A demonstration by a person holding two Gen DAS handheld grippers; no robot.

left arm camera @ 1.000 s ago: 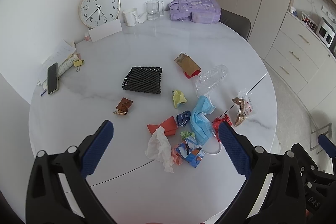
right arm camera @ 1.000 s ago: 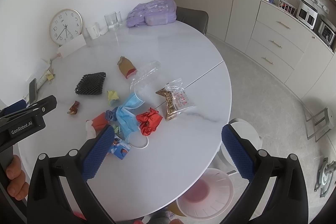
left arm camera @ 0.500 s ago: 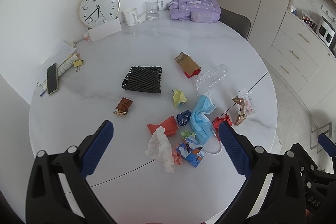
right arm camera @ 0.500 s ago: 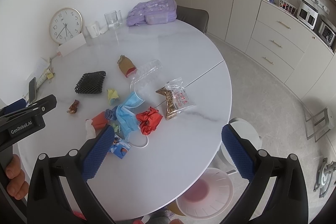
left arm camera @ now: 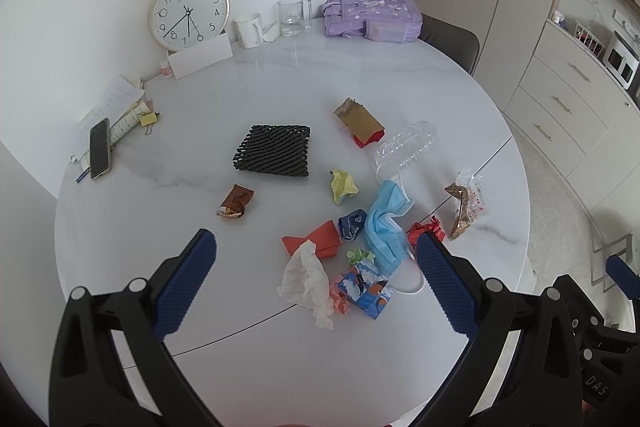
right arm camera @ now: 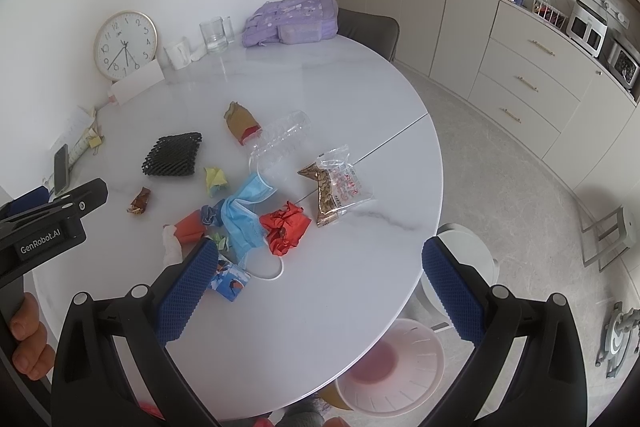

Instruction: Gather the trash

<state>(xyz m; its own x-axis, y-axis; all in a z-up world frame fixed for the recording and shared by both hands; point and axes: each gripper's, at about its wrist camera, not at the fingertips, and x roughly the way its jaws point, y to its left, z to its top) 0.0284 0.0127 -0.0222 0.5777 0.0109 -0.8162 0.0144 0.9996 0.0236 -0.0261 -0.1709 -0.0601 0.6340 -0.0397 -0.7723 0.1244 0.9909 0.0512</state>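
Observation:
Trash lies scattered on the round white table [left arm camera: 360,75]: a white tissue [left arm camera: 306,281], a blue face mask [left arm camera: 386,227], a crumpled red wrapper [right arm camera: 285,227], a clear snack bag [right arm camera: 336,189], a crushed clear bottle [left arm camera: 406,149], a black foam net [left arm camera: 274,155], a brown wrapper [left arm camera: 236,202] and a patterned carton [left arm camera: 364,285]. My left gripper [left arm camera: 316,287] is open and empty, above the near trash. My right gripper [right arm camera: 318,291] is open and empty, above the table's near right edge. A pink-lined waste bin [right arm camera: 394,367] stands on the floor below that edge.
A clock [left arm camera: 188,13], a mug [left arm camera: 248,30], a glass [left arm camera: 291,17] and a purple backpack [left arm camera: 372,17] stand at the table's far side. A phone [left arm camera: 99,147] and papers lie at the left. A chair [right arm camera: 370,29] and cabinets [right arm camera: 528,87] stand beyond.
Both grippers have shifted only slightly; the view has barely changed. Nothing on the table has moved.

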